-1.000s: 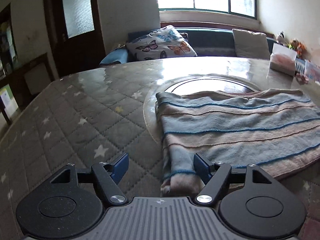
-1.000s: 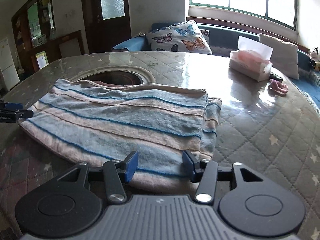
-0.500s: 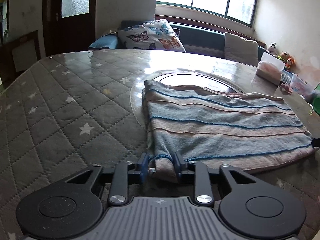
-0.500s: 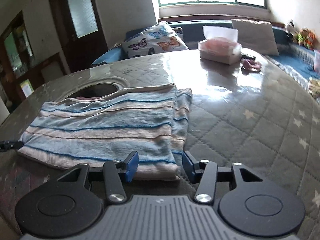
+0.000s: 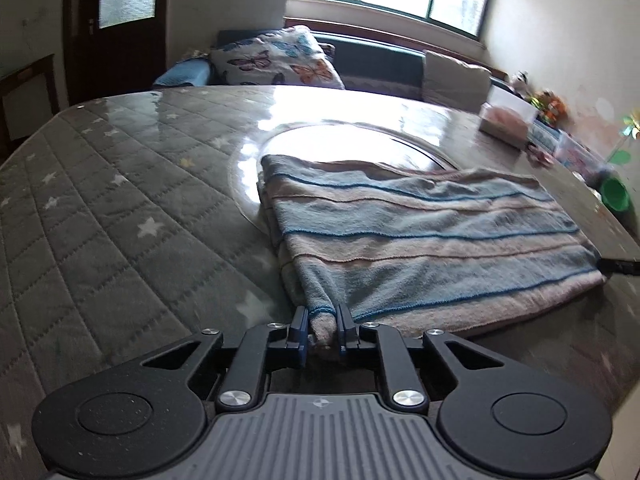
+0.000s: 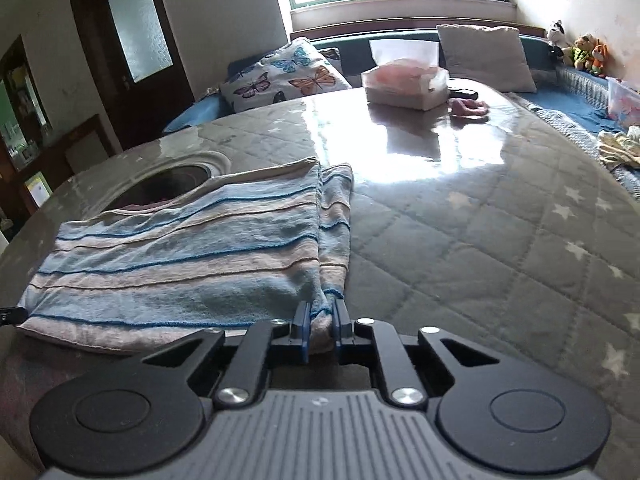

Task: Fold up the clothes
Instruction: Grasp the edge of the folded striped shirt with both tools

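A folded blue and pink striped garment (image 5: 420, 240) lies flat on the quilted grey star-pattern table cover (image 5: 120, 220). My left gripper (image 5: 322, 326) is shut on the garment's near left corner. In the right wrist view the same garment (image 6: 192, 256) spreads to the left, and my right gripper (image 6: 320, 322) is shut on its near right corner. The tip of the right gripper (image 5: 618, 266) shows at the right edge of the left wrist view.
A tissue box (image 6: 404, 84) and a small pink item (image 6: 468, 106) sit at the table's far side. A round glass inset (image 5: 360, 148) lies under the garment's far edge. A green cup (image 5: 616, 196) stands at the right. A sofa with a butterfly pillow (image 6: 284, 74) is behind.
Both grippers moved in to the garment's near corners and closed on them; a second ago both were open above the cloth edge. The right closed last.
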`<state>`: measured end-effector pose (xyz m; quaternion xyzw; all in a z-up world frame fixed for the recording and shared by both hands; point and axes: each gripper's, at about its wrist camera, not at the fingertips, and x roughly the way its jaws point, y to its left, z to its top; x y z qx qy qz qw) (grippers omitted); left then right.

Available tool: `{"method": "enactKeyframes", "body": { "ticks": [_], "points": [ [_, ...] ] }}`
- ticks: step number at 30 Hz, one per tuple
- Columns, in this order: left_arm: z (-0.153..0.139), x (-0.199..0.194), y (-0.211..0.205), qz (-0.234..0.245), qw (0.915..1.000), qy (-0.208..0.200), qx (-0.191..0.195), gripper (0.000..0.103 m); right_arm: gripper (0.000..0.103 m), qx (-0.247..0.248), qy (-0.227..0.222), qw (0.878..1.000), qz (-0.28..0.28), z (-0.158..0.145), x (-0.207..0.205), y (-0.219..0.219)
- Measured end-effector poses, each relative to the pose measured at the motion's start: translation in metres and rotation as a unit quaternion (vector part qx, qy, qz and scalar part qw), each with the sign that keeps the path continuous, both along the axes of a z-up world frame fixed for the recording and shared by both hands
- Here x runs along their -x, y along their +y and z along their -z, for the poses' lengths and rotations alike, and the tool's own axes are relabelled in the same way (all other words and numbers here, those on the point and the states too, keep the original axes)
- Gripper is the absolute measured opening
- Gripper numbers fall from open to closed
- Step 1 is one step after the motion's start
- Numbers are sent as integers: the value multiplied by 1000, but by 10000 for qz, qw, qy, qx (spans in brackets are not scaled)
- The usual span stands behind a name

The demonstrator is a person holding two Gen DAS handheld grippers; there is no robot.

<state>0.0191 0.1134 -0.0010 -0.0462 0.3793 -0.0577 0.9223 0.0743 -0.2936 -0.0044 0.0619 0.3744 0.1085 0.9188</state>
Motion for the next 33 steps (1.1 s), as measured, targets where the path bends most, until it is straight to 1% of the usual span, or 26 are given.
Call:
{"method": "enactKeyframes", "body": {
  "ticks": [5,8,9,11,13,14,15,17,22,28,31,33],
  "points": [
    [0,25,-18,294,9995,76,75,16,10,175,77,9997,143,-2,22,-16],
    [-1,34,-24,433,9990,67,28,17,12,279,154,9993,181,-5,33,-22],
    [-3,34,-23,455,9989,61,13,20,14,326,129,9992,178,-8,35,-22],
    [-5,34,-22,492,9988,40,-17,22,18,423,68,9989,171,-13,37,-23],
    [-9,34,-20,494,9988,-20,-53,29,18,464,-33,9988,140,-19,36,-22],
    [-11,34,-19,480,9988,-56,-75,31,18,473,-85,9988,118,-23,34,-21],
    [-13,34,-18,439,9989,-102,-105,37,18,502,-159,9986,76,-26,30,-18],
    [-18,33,-14,357,9991,-186,-124,39,18,502,-251,9984,-10,-30,21,-13],
    [-25,27,-9,172,9992,-326,-147,39,18,453,-393,9978,-285,-29,-6,7],
    [-25,2,-17,179,9989,-413,-115,37,18,412,-360,9977,-403,-18,-45,25],
    [-18,-12,-22,177,9993,-317,-123,37,18,430,-253,9982,-339,-8,-58,24],
    [-13,-19,-23,189,9995,-228,-142,36,14,442,-177,9986,-247,-3,-64,20]
  ]
}}
